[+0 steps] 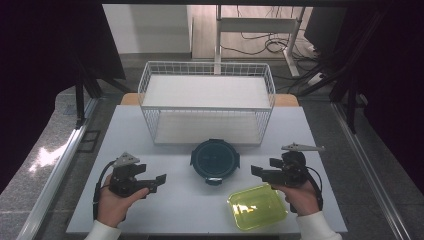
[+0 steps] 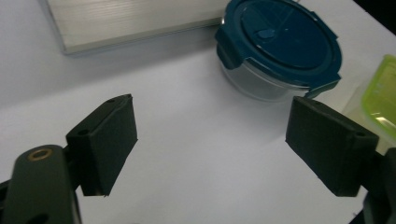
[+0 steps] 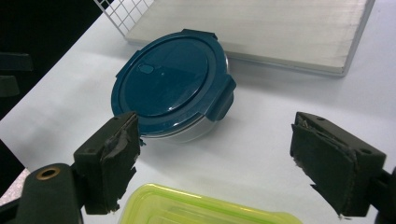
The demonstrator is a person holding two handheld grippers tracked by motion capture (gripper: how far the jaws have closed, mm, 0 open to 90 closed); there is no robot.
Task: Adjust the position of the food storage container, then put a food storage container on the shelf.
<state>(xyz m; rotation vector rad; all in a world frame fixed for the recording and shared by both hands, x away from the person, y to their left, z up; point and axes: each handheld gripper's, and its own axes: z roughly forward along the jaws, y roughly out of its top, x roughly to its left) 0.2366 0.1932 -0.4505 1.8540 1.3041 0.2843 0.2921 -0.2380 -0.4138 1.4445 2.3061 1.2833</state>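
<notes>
**Both grippers open, hovering either side of round container**

White table [image 1: 175,200]. Round glass container [image 1: 214,160] with dark teal clip-on lid sits at table centre, just in front of the white wire rack [image 1: 206,102]. Lid is on; latches look closed in the gripper views. Yellow-green lid [image 1: 257,206], rectangular and translucent, lies flat near the front edge, right of centre, close to the container but apart from it.

Left gripper [image 1: 156,182] is held in the person's left hand [image 1: 114,205], left of the container, jaws pointing right toward it. Jaws are spread wide with nothing between them. In the left gripper view the container [image 2: 280,49] is ahead and to the right, past the jaw tips, not touching; the yellow-green lid [image 2: 380,93] is at the right edge.

Right gripper [image 1: 261,172] is held in the right hand [image 1: 302,197], right of the container, jaws pointing left. Jaws are also wide apart and hold nothing. In the right gripper view the container [image 3: 173,84] sits ahead, left of centre, with the yellow-green lid [image 3: 187,207] just below the jaws. The pads on these jaws look worn and frayed.

Rack has two shelves, both bare.
</notes>
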